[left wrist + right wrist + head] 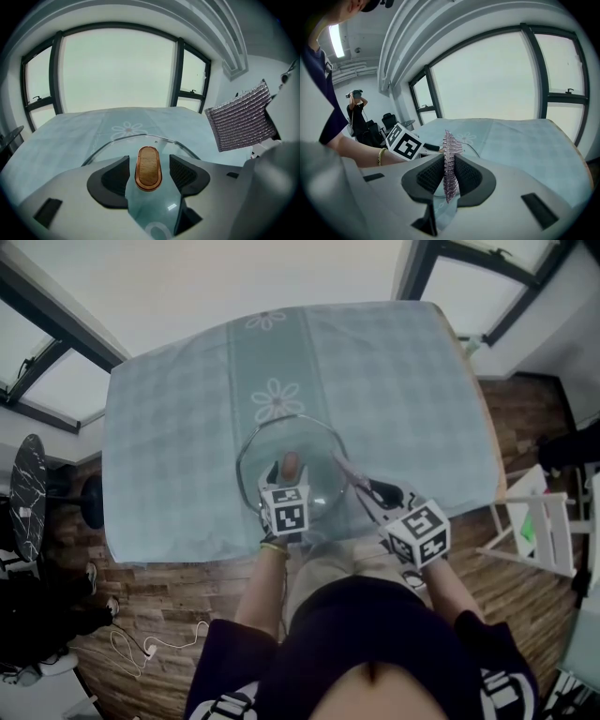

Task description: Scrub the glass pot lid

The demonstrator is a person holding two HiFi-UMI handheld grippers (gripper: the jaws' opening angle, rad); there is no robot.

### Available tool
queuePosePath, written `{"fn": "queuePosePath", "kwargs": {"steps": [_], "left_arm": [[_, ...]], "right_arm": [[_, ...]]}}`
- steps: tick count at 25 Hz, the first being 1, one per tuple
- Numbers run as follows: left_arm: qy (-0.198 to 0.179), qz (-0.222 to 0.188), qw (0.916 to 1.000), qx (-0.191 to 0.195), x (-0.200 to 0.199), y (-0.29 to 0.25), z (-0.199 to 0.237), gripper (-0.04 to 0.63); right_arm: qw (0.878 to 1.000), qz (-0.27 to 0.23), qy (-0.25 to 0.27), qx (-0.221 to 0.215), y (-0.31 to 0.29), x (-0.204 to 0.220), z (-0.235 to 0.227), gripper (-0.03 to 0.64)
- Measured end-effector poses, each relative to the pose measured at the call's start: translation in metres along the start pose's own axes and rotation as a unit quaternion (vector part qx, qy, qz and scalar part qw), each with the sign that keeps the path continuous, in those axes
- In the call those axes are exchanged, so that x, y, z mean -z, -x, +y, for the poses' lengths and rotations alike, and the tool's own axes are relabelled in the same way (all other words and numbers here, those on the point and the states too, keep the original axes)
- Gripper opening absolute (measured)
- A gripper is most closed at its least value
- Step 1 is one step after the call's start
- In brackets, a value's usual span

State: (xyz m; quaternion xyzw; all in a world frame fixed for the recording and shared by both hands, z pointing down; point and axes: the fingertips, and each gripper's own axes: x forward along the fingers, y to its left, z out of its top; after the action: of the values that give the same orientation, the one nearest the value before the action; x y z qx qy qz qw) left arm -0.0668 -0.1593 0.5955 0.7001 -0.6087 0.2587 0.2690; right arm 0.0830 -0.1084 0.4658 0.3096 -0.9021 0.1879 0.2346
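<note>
Glass pot lid: lies flat on the tablecloth, close to the near edge of the table and about midway along that edge.
Lid handle: an oval wooden knob with a copper-coloured rim at the centre of the lid, facing up.
Left gripper: released. The jaws stand wide to either side of the knob with a gap on each side, and neither pad presses on it.
Right gripper: clenched on the scouring cloth, which stands on edge between the pads.
Cloth position: in the head view it is over the lid's near right rim. Contact with the glass cannot be confirmed.
Work done: both tools are at the lid, and the scrubbing tool is already in the grip.
Work left: judged as nearly all of it. The knob is not yet held, and no suds, water or wipe marks show on the glass.
Next requirement: probably a firm hold on the knob to steady the lid, then cloth strokes across the glass.
</note>
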Motion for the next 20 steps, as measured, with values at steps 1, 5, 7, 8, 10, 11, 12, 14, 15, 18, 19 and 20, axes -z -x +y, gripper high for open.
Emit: {"fn": "queuePosePath", "kwargs": {"steps": [1,5,7,8,10,11,12,14,15,18,19,20], "left_arm": [[-0.003,0.003,1.0,0.0,-0.001,-0.003,-0.001,0.268],[-0.013,0.012,0.9998,-0.012,-0.002,-0.01,-0.001,0.222],[-0.011,0.018,0.9995,-0.022,-0.001,-0.011,0.001,0.181],[-0.011,0.022,0.9994,-0.025,0.0,-0.011,0.002,0.175],[-0.012,0.031,0.999,-0.029,0.002,-0.014,0.003,0.175],[-0.013,0.035,0.9988,-0.032,0.004,-0.016,0.003,0.175],[-0.013,0.04,0.9986,-0.034,0.006,-0.018,0.003,0.175],[-0.008,0.046,0.9982,-0.037,0.009,-0.019,0.003,0.175],[-0.006,0.046,0.9981,-0.039,0.01,-0.019,0.003,0.175],[0.001,0.045,0.9981,-0.043,0.009,-0.019,0.004,0.172],[0.001,0.043,0.9982,-0.042,0.009,-0.019,0.004,0.172],[0.0,0.042,0.9982,-0.041,0.008,-0.019,0.005,0.17]], "right_arm": [[1.0,0.002,-0.002,0.0,-0.002,0.0,-0.003,0.066],[1.0,0.004,-0.01,-0.005,-0.005,0.001,-0.008,0.066],[1.0,0.005,-0.015,-0.006,-0.005,0.003,-0.011,0.066],[1.0,0.006,-0.017,-0.006,-0.004,0.004,-0.012,0.066],[1.0,0.007,-0.02,-0.003,-0.003,0.005,-0.016,0.066],[1.0,0.007,-0.021,-0.001,-0.003,0.005,-0.018,0.066],[1.0,0.007,-0.023,0.0,-0.002,0.005,-0.02,0.066],[1.0,0.006,-0.025,0.003,0.0,0.006,-0.022,0.066],[1.0,0.006,-0.026,0.004,0.002,0.007,-0.023,0.066],[1.0,0.006,-0.029,0.007,0.006,0.009,-0.024,0.066],[0.999,0.004,-0.031,0.008,0.006,0.01,-0.023,0.066],[0.999,0.003,-0.034,0.009,0.006,0.011,-0.023,0.066]]}}
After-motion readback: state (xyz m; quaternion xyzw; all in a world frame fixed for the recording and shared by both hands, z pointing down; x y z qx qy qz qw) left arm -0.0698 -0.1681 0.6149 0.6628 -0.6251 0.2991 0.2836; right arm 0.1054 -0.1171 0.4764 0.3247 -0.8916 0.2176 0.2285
